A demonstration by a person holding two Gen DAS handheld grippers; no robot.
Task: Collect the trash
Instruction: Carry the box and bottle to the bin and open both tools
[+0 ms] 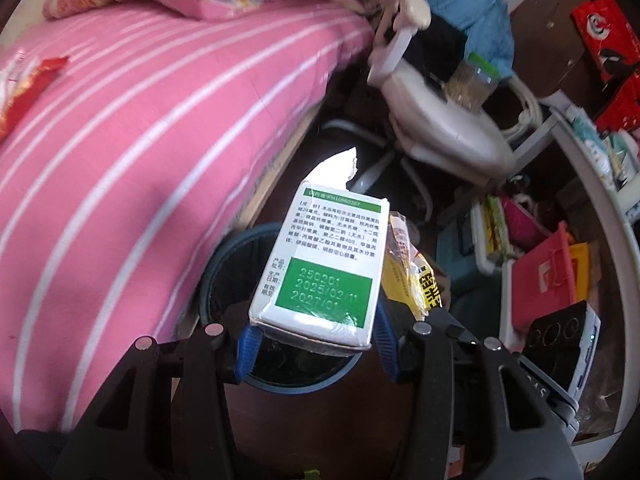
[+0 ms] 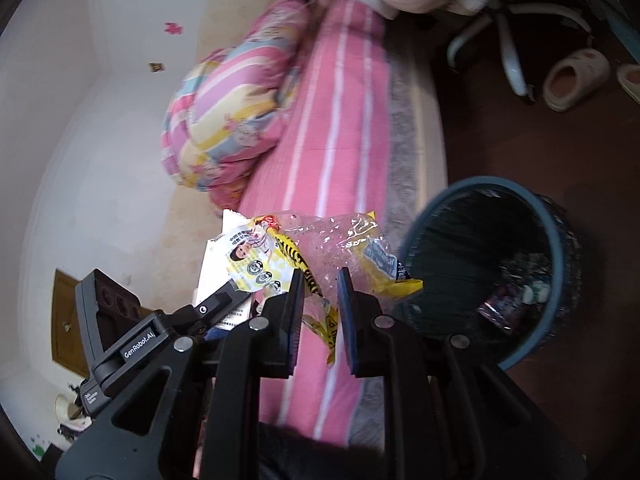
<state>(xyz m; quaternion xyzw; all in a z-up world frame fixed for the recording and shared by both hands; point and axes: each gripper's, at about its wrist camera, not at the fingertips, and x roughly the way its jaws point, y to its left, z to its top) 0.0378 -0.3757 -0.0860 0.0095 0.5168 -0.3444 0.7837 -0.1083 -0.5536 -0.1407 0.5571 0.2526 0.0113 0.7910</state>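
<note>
Box (image 1: pixel 320 272), wrapper (image 2: pixel 320 256) over bin (image 2: pixel 488 268).

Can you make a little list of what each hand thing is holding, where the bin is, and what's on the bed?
left gripper: holds a white and green box between its fingers, above the bin
right gripper: holds a yellow and clear wrapper
bin: round, blue rim, on the floor beside the bed, some trash inside
bed: pink striped sheet, folded quilt, red wrapper lying on it

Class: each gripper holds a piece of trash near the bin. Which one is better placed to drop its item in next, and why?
Left. Its white and green box hangs directly above the bin opening. The right gripper's yellow wrapper sits beside the rim, over the bed edge.
</note>
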